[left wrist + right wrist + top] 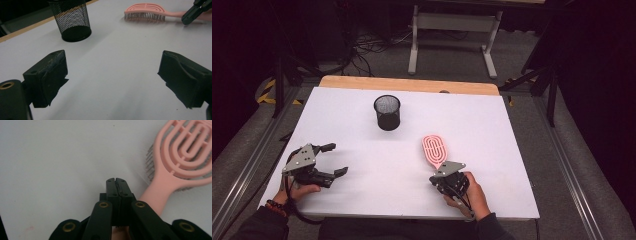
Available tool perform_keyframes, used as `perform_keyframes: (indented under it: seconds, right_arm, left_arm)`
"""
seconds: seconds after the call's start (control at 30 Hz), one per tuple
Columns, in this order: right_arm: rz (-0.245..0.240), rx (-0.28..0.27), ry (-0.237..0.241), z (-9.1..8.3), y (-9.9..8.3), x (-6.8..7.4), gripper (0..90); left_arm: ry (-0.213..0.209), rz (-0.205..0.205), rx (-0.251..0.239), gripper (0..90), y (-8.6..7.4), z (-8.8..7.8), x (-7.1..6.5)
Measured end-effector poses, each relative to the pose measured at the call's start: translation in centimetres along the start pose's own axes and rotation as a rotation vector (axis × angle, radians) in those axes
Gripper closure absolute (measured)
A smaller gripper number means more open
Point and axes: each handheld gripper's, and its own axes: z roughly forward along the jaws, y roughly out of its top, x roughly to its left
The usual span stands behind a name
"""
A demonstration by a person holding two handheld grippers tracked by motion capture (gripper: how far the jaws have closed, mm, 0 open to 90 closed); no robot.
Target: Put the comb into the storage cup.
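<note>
A pink vented hairbrush [434, 149] lies bristles down on the white table, its head [188, 152] away from me and its handle [160, 195] toward my right hand. My right gripper [116, 180] is shut with nothing between its jaws, just left of the handle and not gripping it; it sits at the brush's near end [443, 176]. A black mesh cup [387, 112] stands upright farther back, also in the left gripper view [72, 20]. My left gripper [337, 159] rests at the table's left, jaws wide open and empty [112, 75].
The white table top [492, 130] has a wooden strip [412, 84] along its far edge. Beyond it stand a grey metal frame [454, 25] and loose cables on the floor. Metal rails run along both sides of the table.
</note>
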Motion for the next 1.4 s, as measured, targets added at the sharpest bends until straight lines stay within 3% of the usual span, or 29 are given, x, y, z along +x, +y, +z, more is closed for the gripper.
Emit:
perform_keyframes:
  seconds: [0.5, 0.9, 1.03, 1.13, 1.3, 1.33, 1.37, 1.4]
  right_arm:
    - [0.028, 0.010, -0.024, -0.8, -1.0, -0.7, 89.5]
    - [0.062, -0.064, -0.041, -2.6, -0.2, -0.8, 74.5]
    - [0.066, -0.069, -0.086, -3.3, 0.3, -0.8, 65.9]
    - [0.099, -0.062, -0.130, -3.7, 0.8, -1.2, 55.8]
    - [0.161, -0.055, -0.140, -3.7, 1.2, -1.8, 42.9]
    - [0.199, -0.024, -0.150, -3.4, 1.5, -1.9, 29.9]
    - [0.199, -0.024, -0.150, -3.4, 1.5, -1.9, 29.9]
    - [0.213, 0.010, -0.156, -3.0, 1.8, -2.0, 23.1]
  left_arm:
    - [-0.003, -0.002, 0.010, 9.0, -0.1, 0.2, 0.0]
    - [-0.005, -0.005, 0.006, 8.8, -0.1, 0.3, 0.0]
    - [-0.003, -0.005, 0.006, 8.8, -0.1, 0.2, 0.0]
    - [-0.005, -0.005, 0.007, 8.8, -0.1, 0.3, 0.0]
    - [-0.007, -0.003, 0.009, 8.8, -0.1, 0.4, 0.0]
    - [-0.009, -0.004, 0.010, 8.8, -0.1, 0.4, -0.1]
    - [-0.010, -0.004, 0.010, 8.8, -0.1, 0.4, -0.1]
    - [-0.010, -0.004, 0.010, 8.8, -0.1, 0.4, -0.1]
